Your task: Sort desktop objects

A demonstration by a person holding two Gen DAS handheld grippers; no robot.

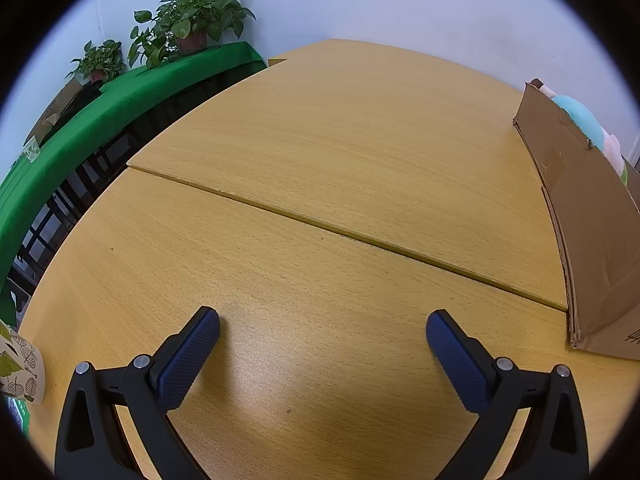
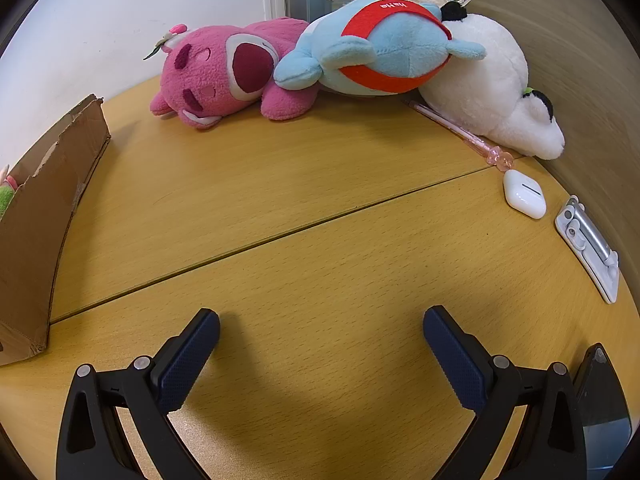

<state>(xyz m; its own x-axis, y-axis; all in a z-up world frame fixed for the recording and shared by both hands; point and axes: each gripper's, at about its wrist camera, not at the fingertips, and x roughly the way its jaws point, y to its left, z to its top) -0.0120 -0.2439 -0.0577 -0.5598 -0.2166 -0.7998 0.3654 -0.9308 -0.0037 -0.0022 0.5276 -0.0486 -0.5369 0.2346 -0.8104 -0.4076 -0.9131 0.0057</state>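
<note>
In the right wrist view a pink plush bear [image 2: 224,76], a blue plush with a red band [image 2: 380,44] and a white plush [image 2: 492,84] lie at the far side of the wooden table [image 2: 280,184]. A pink pen [image 2: 460,132], a white earbud case [image 2: 524,194], a white and silver gadget [image 2: 588,244] and a dark phone [image 2: 604,396] lie at the right. My right gripper [image 2: 322,334] is open and empty above bare wood. My left gripper [image 1: 322,336] is open and empty above the table [image 1: 320,160].
A cardboard box stands at the right in the left wrist view [image 1: 588,216] and at the left in the right wrist view [image 2: 44,216], with plush toys inside. A leaf-print paper cup [image 1: 20,368] sits at the left edge. Potted plants [image 1: 192,20] stand on a green-covered table [image 1: 120,100].
</note>
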